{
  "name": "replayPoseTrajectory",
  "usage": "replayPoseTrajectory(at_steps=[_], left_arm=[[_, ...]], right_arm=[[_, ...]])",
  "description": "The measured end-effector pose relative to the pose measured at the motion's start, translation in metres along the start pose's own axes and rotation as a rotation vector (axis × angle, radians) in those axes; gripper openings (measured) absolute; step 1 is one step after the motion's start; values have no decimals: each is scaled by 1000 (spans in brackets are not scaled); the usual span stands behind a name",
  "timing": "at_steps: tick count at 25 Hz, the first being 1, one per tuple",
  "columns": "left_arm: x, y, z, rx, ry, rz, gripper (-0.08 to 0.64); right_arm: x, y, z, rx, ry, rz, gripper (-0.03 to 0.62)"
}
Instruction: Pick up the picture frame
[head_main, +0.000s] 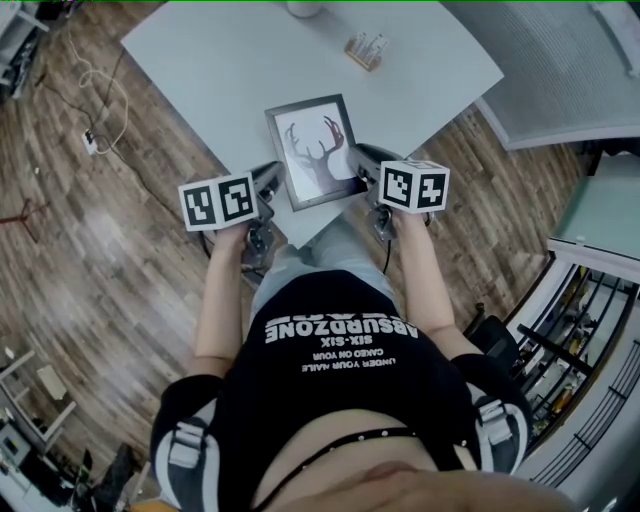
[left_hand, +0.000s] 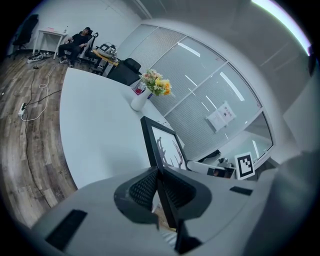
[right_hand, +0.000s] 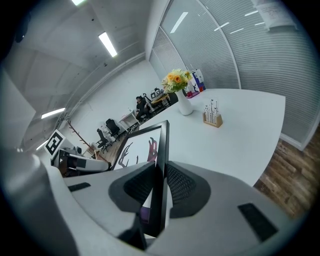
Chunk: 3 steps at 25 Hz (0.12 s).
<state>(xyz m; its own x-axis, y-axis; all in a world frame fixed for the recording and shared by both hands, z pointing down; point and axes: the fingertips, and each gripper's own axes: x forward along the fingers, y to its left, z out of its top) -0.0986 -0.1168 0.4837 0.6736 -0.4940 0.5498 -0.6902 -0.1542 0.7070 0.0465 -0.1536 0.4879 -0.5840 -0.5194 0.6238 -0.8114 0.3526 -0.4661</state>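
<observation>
The picture frame (head_main: 315, 152) is black-edged with a deer-antler print, and it is held over the near corner of the white table (head_main: 220, 70). My left gripper (head_main: 273, 186) is shut on its left edge and my right gripper (head_main: 357, 164) is shut on its right edge. In the left gripper view the frame (left_hand: 167, 145) runs edge-on between the ribbed pads (left_hand: 145, 189) of that gripper (left_hand: 160, 182). The right gripper view shows the same frame (right_hand: 142, 145) clamped in the right gripper (right_hand: 162, 182), its print facing left. The frame's lower edge is hidden by the jaws.
A small wooden holder with thin sticks (head_main: 364, 50) stands on the far right of the table, and a white vase of flowers (left_hand: 142, 97) at its far end. Wooden floor with cables (head_main: 95, 120) lies to the left, and a glass partition (right_hand: 240, 45) to the right.
</observation>
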Motion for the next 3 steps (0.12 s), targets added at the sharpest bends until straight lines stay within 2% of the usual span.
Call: replayPoseTrajectory(at_steps=[3], left_arm=[[3, 2, 1, 1, 2, 6, 51]], right_arm=[[3, -3, -1, 3, 5, 0, 84]])
